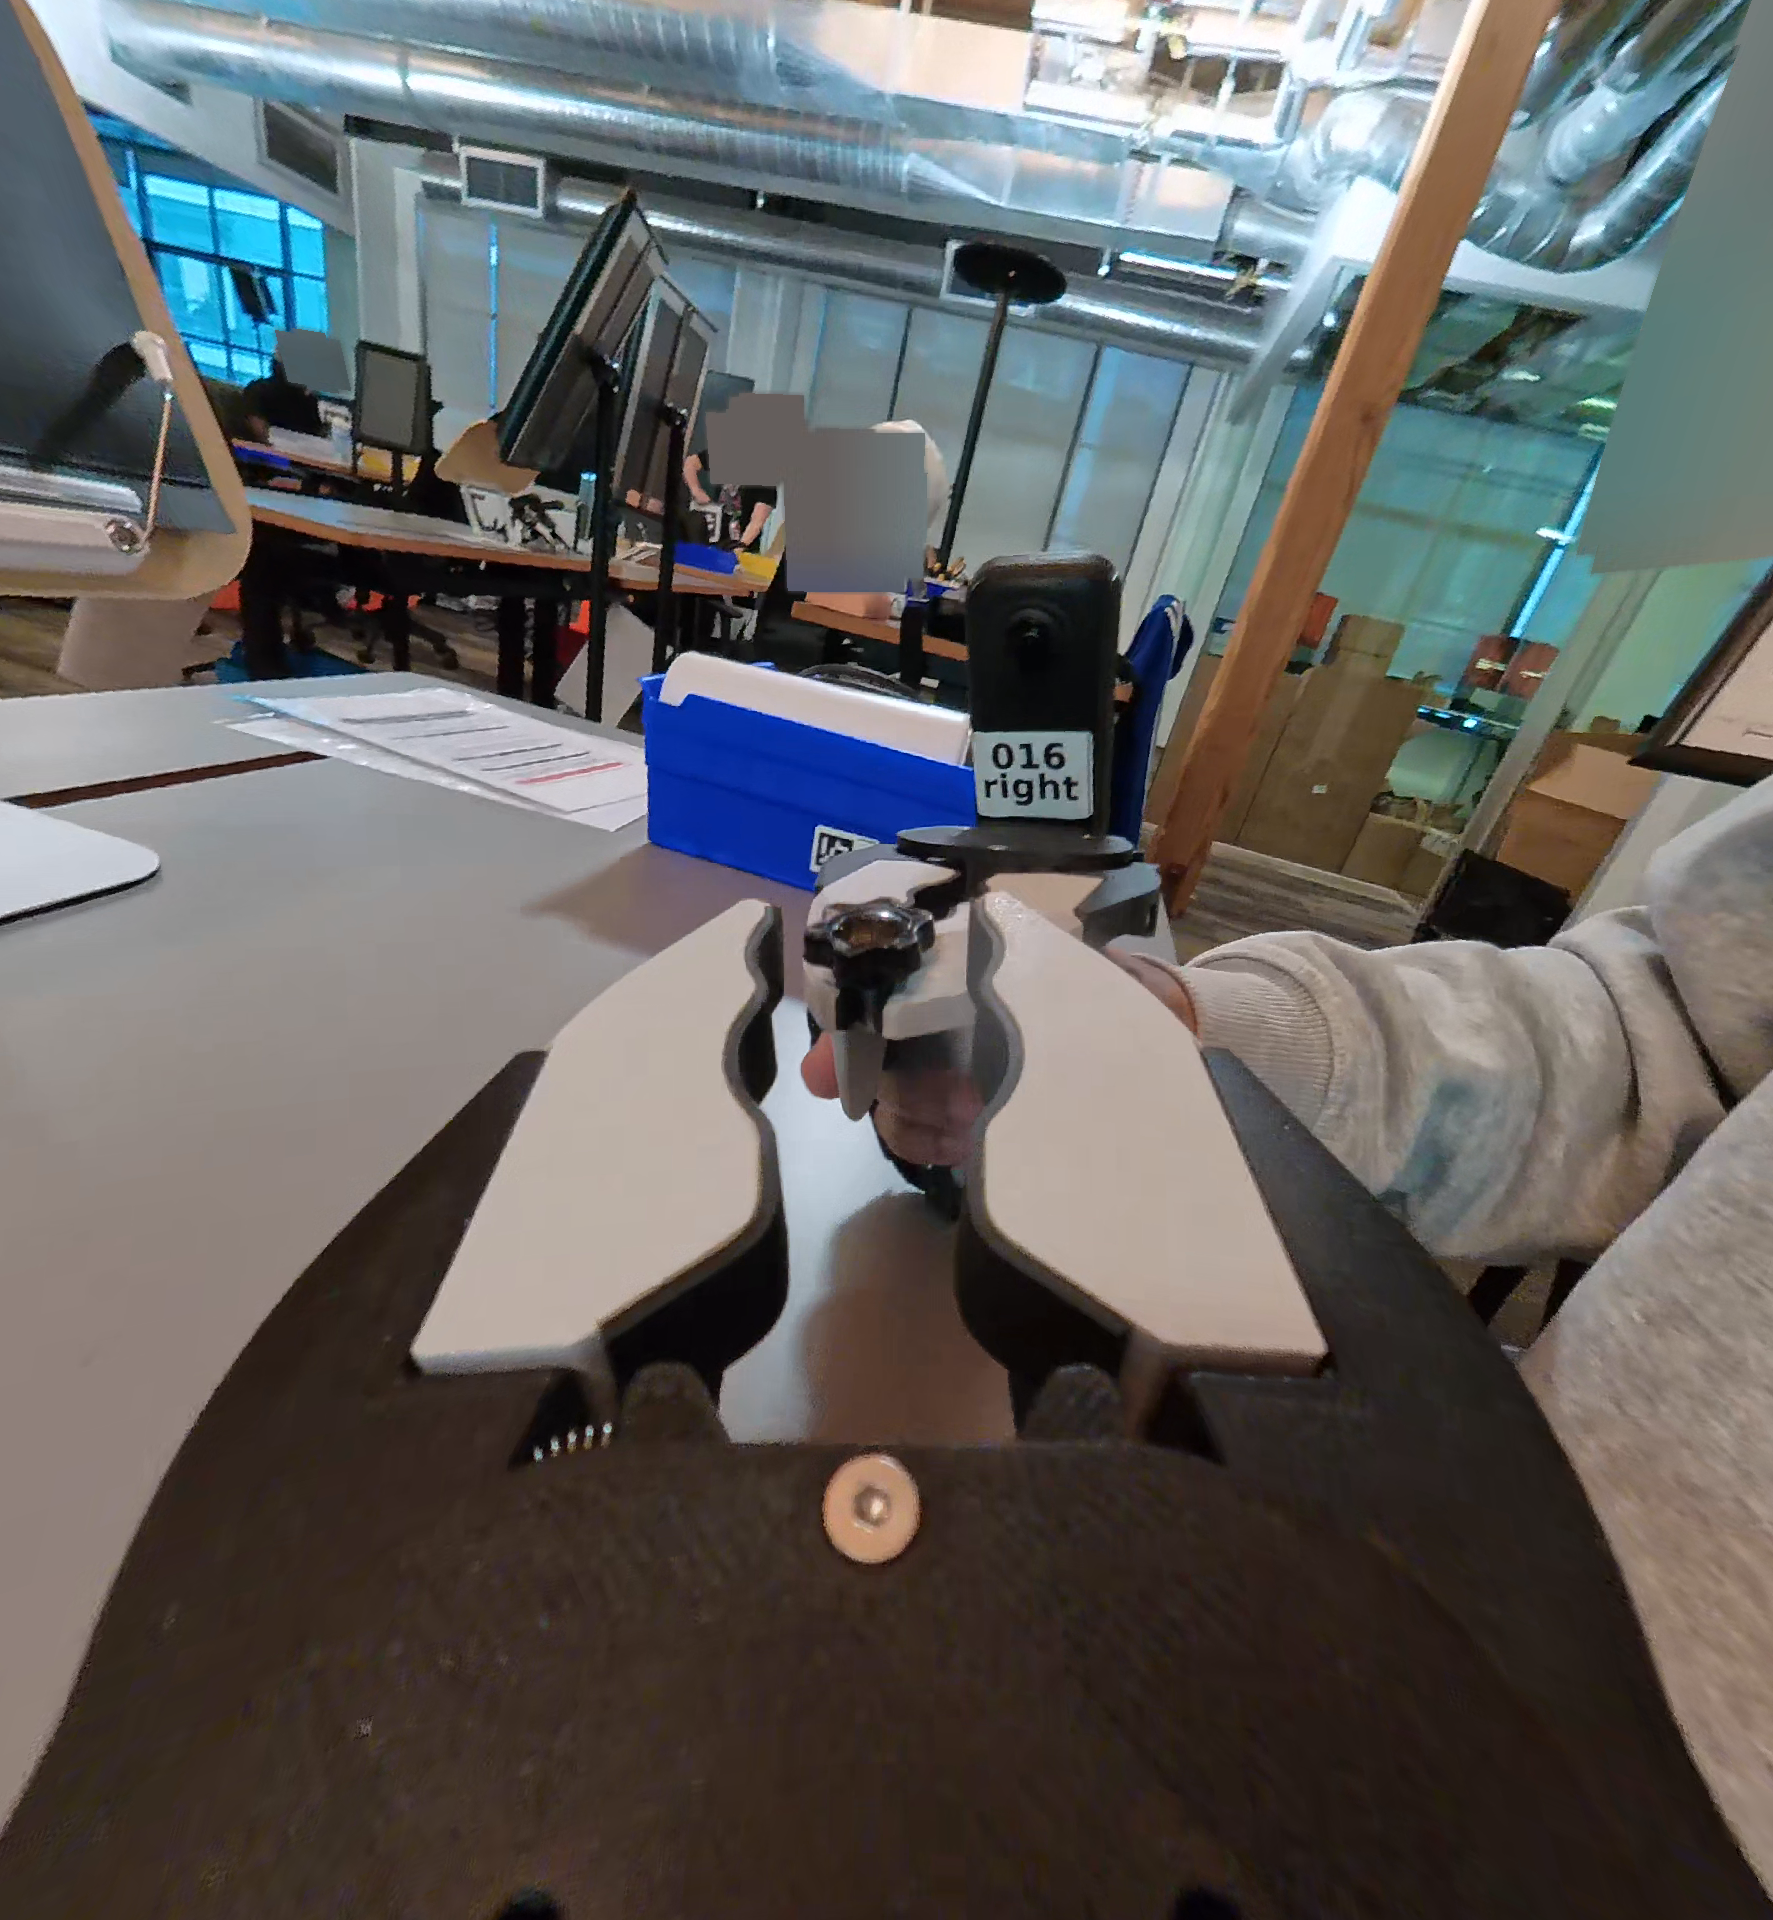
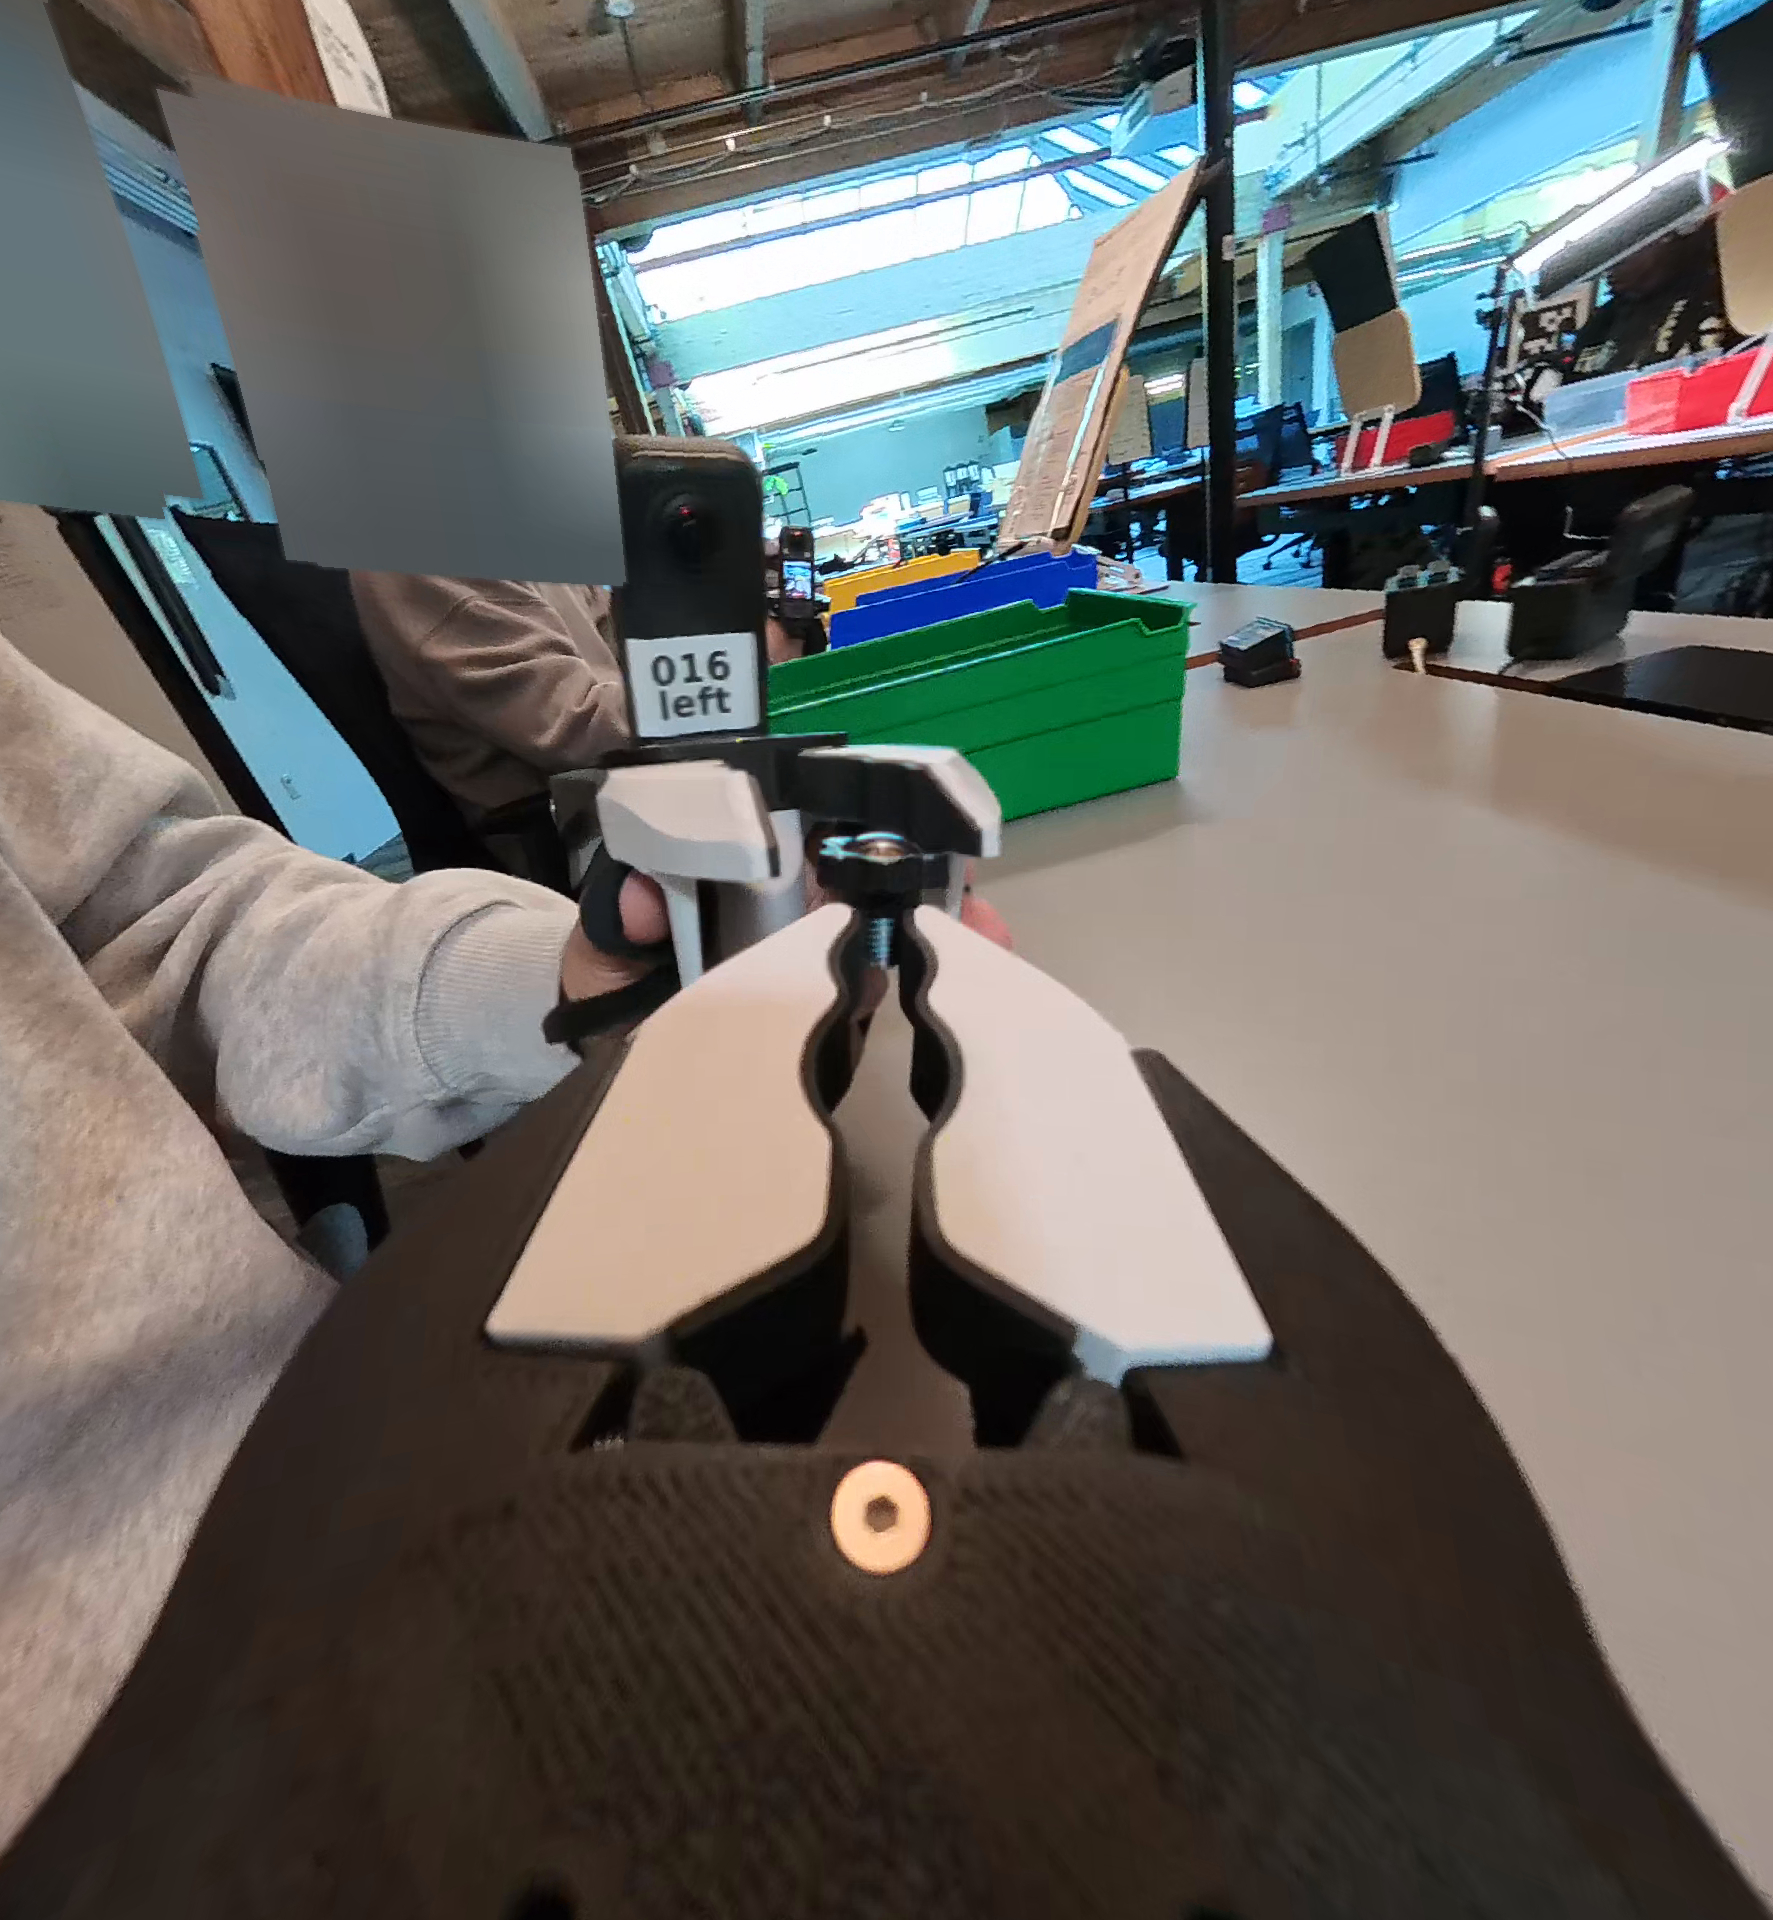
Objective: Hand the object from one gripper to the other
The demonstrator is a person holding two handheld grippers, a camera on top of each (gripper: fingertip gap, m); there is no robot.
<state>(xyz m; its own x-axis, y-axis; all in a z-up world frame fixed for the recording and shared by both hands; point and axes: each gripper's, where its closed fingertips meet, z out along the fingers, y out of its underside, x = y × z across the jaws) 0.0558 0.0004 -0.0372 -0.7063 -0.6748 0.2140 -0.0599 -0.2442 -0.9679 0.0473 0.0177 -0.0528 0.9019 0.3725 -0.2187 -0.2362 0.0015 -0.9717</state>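
The two grippers face each other tip to tip above a grey table (image 2: 1433, 987). Between them is the task's object, a black star-knob bolt (image 2: 869, 871): a lobed plastic knob on top and a threaded metal shank below.

In the right wrist view the right gripper (image 2: 884, 935) has its fingers drawn close together at the tips, with the threaded shank pinched between them; the knob sits just above and beyond the tips. The gripper is closed on the bolt.

Seen from the left wrist view, the left gripper (image 1: 877, 925) has its fingers spread, with a clear gap between them. The star-knob bolt (image 1: 866, 935) lies in that gap near the fingertips, touching neither finger as far as the view shows. The left gripper is open. The right gripper's own tips (image 1: 887, 997) reach in from beyond, around the bolt.

Just beyond the left gripper's tips stands a blue bin (image 1: 788, 800), with a printed sheet (image 1: 466, 748) to its left on the table. Beyond the right gripper's tips and slightly to the right sits a green bin (image 2: 1017, 707). A grey sleeve (image 1: 1433, 1060) covers the arm holding the right gripper.
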